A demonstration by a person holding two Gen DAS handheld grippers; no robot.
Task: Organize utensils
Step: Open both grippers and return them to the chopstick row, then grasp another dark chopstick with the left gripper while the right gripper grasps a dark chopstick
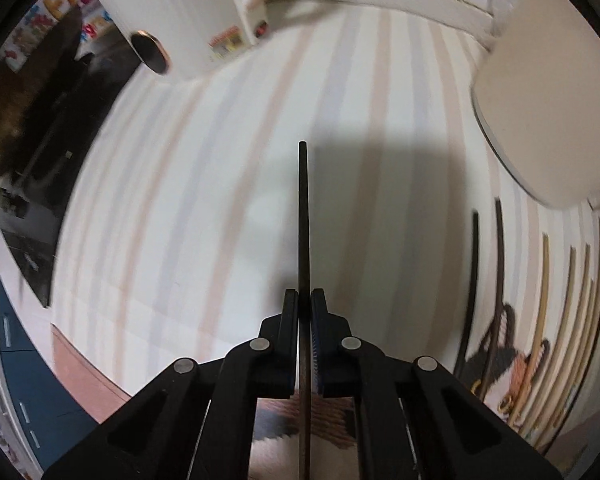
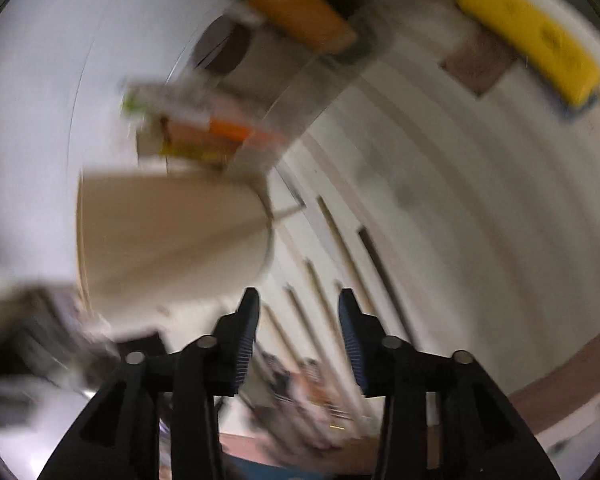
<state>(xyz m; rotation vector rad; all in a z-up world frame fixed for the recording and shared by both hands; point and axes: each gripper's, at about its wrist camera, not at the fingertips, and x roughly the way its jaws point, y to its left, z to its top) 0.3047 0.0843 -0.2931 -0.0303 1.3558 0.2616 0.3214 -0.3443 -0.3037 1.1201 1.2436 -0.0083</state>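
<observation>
The left claw [image 1: 305, 294] points steeply down at the surface [image 1: 180, 200], which wears a cloth with pale pink and grey stripes. Its two black fingers [image 1: 290, 312] are pressed tight together. They are clenched on a thin dark chopstick [image 1: 303, 208]. The stick runs straight up the middle of the left wrist view, out past the finger ends, with its far tip over the striped cloth. Its shadow falls just to the right of it.

More chopsticks [image 1: 500, 264] lie in a row on the cloth at the right edge of that view, some dark and some light tan. They are well apart from the one being held. A beige rounded container [image 1: 540, 120] stands beyond them at the upper right. A white kettle [image 1: 172, 12] with a handle stands at the top left.

The right claw [image 2: 296, 304] tilts down toward the same cloth. Its view is very blurry. Its fingers [image 2: 246, 332] stand apart with a clear gap, and nothing is between them. Past the gap, the row of sticks [image 2: 340, 248] lies on the cloth. The beige container [image 2: 172, 240] is to the left of this claw. A yellow thing [image 2: 532, 40] lies at the top right, too blurred to name.
</observation>
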